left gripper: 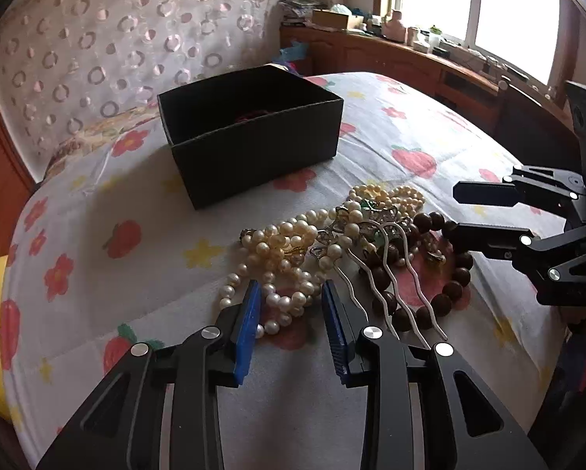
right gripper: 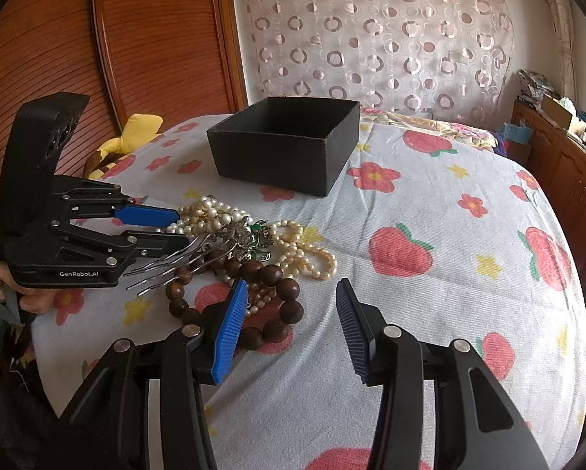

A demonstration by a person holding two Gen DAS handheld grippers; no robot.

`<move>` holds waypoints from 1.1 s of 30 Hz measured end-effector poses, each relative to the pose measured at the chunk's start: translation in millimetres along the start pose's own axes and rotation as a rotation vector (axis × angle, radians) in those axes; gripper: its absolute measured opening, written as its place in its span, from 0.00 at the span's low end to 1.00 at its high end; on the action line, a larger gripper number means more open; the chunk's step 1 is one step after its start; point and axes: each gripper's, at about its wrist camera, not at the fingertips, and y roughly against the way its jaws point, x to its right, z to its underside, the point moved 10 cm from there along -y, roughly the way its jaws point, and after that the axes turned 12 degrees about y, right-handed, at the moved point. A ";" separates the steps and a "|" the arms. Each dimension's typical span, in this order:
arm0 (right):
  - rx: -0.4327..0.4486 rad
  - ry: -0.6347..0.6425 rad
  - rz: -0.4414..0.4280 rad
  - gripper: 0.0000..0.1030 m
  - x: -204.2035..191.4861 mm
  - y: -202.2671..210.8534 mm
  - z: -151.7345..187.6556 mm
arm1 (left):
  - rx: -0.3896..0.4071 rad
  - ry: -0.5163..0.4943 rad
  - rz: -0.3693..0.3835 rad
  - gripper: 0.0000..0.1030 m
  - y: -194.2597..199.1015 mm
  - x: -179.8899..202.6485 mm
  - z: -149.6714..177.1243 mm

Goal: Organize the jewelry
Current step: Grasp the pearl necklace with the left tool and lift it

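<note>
A bed (right gripper: 430,203) covered in a white sheet printed with flowers and strawberries carries an open black box (right gripper: 285,145), with a tangled heap of pearl strands, brown wooden beads and silver hairpins (left gripper: 347,250) near it.

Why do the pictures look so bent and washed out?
Left wrist view: the fisheye lens bows the bed edges, and the window is blown out white. Right wrist view: the same curving, dark corners, softer even light, and the black box interior is lost in shadow.

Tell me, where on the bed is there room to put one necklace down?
Bare bedspread lies right of the black box and jewelry pile. It is crowded around the pile, where both grippers sit.
</note>
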 end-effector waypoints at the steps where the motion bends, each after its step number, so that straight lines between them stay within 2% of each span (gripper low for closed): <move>1: 0.000 0.000 0.000 0.48 0.1 -0.2 -0.2 | 0.004 -0.006 0.003 0.29 -1.4 -0.1 0.2; 2: 0.001 -0.002 -0.001 0.48 0.0 0.0 0.0 | 0.006 -0.009 0.006 0.26 -1.1 0.4 0.8; 3: 0.000 -0.002 -0.001 0.48 -0.1 -0.2 -0.1 | 0.009 -0.015 0.011 0.11 -1.8 0.0 0.8; 7: 0.000 0.000 0.000 0.48 -0.1 -0.1 0.0 | 0.000 -0.001 0.027 0.11 2.8 -2.6 2.6; 8: 0.000 0.000 0.000 0.48 -0.2 -0.1 0.1 | 0.010 0.003 0.026 0.06 5.3 -4.2 2.4; 11: 0.000 0.000 0.001 0.48 -0.2 0.0 0.1 | 0.049 0.034 0.031 0.06 22.9 -9.3 -0.5; 20: 0.002 0.003 0.002 0.48 -0.1 0.3 0.0 | 0.244 0.073 0.051 0.06 99.9 -8.5 -40.5; 26: 0.004 0.015 0.007 0.48 -2.1 0.3 -2.9 | 0.322 0.092 0.046 0.06 128.4 -8.4 -59.9; 33: 0.028 0.020 -0.071 0.48 -23.4 0.5 -21.7 | 0.358 0.104 0.038 0.06 144.6 -10.1 -57.0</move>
